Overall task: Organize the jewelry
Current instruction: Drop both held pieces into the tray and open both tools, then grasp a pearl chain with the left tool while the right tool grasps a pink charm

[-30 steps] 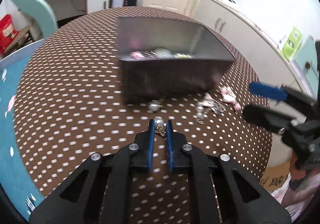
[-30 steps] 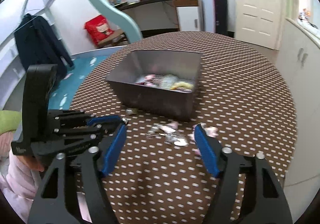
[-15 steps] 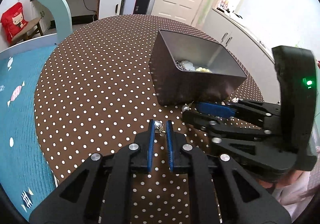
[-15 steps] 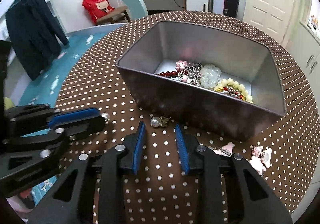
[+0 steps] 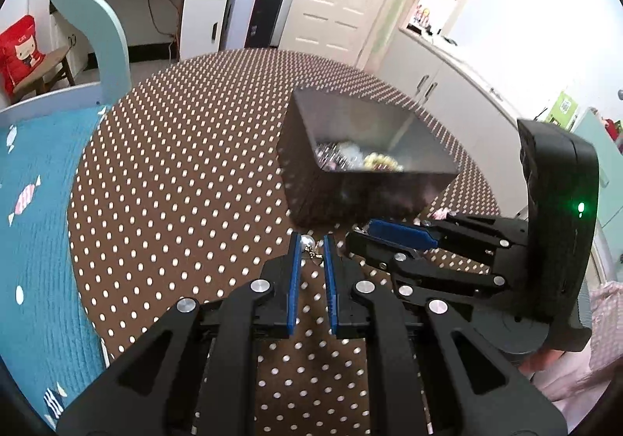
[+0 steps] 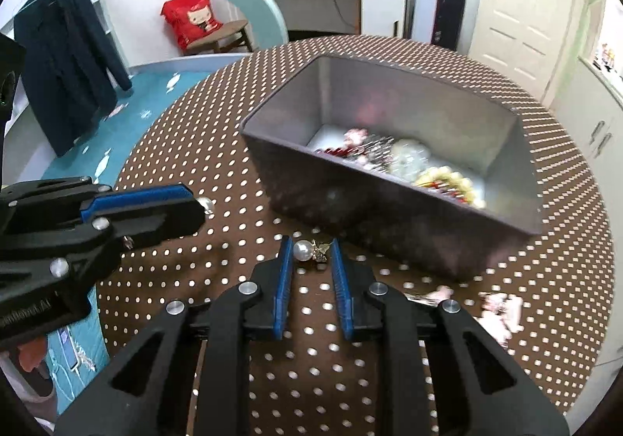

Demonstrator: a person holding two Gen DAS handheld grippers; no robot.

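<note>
Since each tiny pearl earring is light, slick and round, grip across pearl and clasp: left tool pinches one; right tool, just narrowed, brackets another on the worktop beside the tin.

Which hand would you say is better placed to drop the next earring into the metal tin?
Left, I think. The left gripper is already shut on a pearl earring near the metal tin. The right gripper has just been closing its jaws on a second earring down on the tablecloth.
</note>
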